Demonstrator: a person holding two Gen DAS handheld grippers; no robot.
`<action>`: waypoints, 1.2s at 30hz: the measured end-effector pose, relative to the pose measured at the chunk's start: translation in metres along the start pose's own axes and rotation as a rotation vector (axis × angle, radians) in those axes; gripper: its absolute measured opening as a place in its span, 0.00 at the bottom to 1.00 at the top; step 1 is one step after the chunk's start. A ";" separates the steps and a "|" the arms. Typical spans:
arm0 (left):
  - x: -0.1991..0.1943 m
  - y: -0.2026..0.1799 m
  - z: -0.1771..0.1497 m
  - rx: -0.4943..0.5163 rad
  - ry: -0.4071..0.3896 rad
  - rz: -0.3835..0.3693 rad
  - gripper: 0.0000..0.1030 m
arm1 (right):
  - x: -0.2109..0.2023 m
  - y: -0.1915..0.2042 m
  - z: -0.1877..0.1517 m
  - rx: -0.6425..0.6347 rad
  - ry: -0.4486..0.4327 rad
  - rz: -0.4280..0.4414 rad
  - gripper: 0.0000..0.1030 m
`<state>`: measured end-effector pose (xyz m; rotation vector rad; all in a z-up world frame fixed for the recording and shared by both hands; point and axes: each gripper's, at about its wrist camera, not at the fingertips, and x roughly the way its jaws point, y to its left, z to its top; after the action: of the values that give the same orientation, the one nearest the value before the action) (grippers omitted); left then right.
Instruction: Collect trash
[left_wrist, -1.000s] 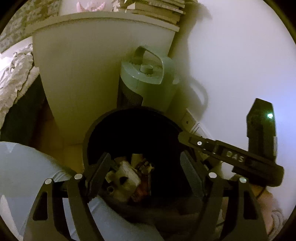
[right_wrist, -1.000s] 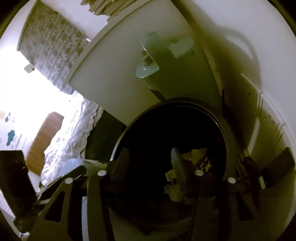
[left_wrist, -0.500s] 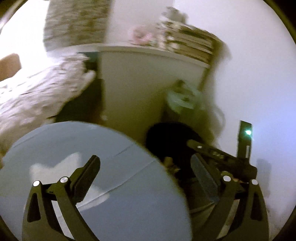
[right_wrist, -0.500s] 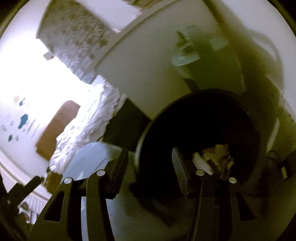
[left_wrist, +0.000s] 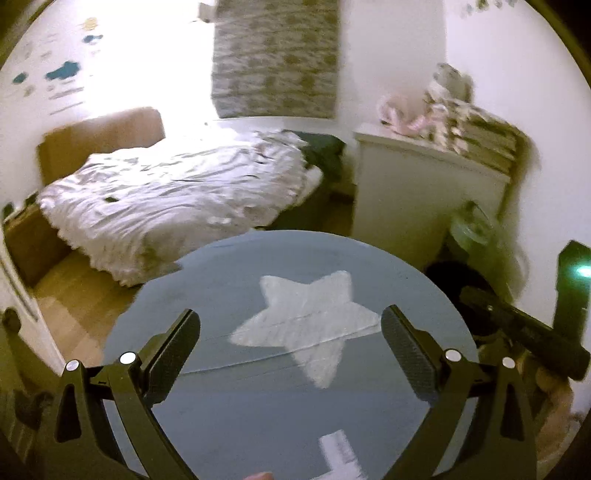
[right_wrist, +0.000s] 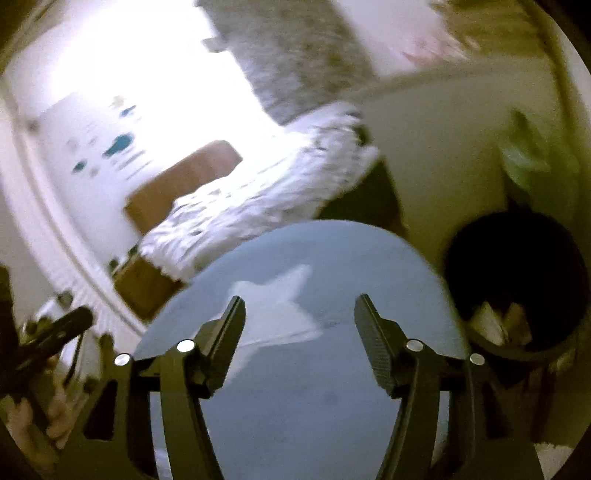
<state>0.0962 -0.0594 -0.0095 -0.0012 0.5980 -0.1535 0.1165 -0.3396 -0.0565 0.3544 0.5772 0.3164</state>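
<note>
Bedroom, dim at the right and washed out by light at the far left.

- Wall, far left: pale, with blue and grey stickers (left_wrist: 62, 72). Patterned grey curtain (left_wrist: 275, 59) hangs at the far centre.
- Bed (left_wrist: 177, 195): rumpled white cover, brown headboard (left_wrist: 99, 136) at its far left end, a dark item on its right end.
- Wooden floor (left_wrist: 74, 295): bare strip to the left of the rug.
- Round blue rug (left_wrist: 295, 406): near centre, with a white star (left_wrist: 306, 321); fills the ground under both grippers. A small white patch lies on its near edge, too blurred to identify.
- White cabinet (left_wrist: 417, 199): right of the bed, a stack of books and pink items (left_wrist: 469, 122) on top.
- Pale green appliance (left_wrist: 474, 230): beside the cabinet, against the right wall; blurred.
- Black trash bin (right_wrist: 517, 280): on the floor just off the rug's right edge, in front of the green appliance. Pale crumpled trash (right_wrist: 491, 321) lies inside it.
- Left gripper (left_wrist: 291, 347): jaws spread wide, nothing between them, above the star.
- Right gripper (right_wrist: 299, 332): jaws apart and opening, nothing between them, above the rug; the bin is to its right.
- From the left wrist view, the other gripper's black body with a green light (left_wrist: 576, 273) shows at the right edge.
</note>
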 end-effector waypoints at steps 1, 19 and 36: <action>-0.006 0.010 -0.002 -0.027 -0.012 0.014 0.95 | -0.002 0.015 0.001 -0.026 -0.003 0.014 0.60; -0.061 0.070 -0.028 -0.161 -0.077 0.106 0.95 | -0.034 0.169 -0.007 -0.296 -0.071 0.056 0.95; -0.107 0.075 -0.042 -0.180 -0.134 0.136 0.95 | -0.072 0.206 -0.025 -0.366 -0.123 0.054 0.95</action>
<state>-0.0038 0.0320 0.0128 -0.1439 0.4748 0.0325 0.0057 -0.1775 0.0423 0.0355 0.3787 0.4408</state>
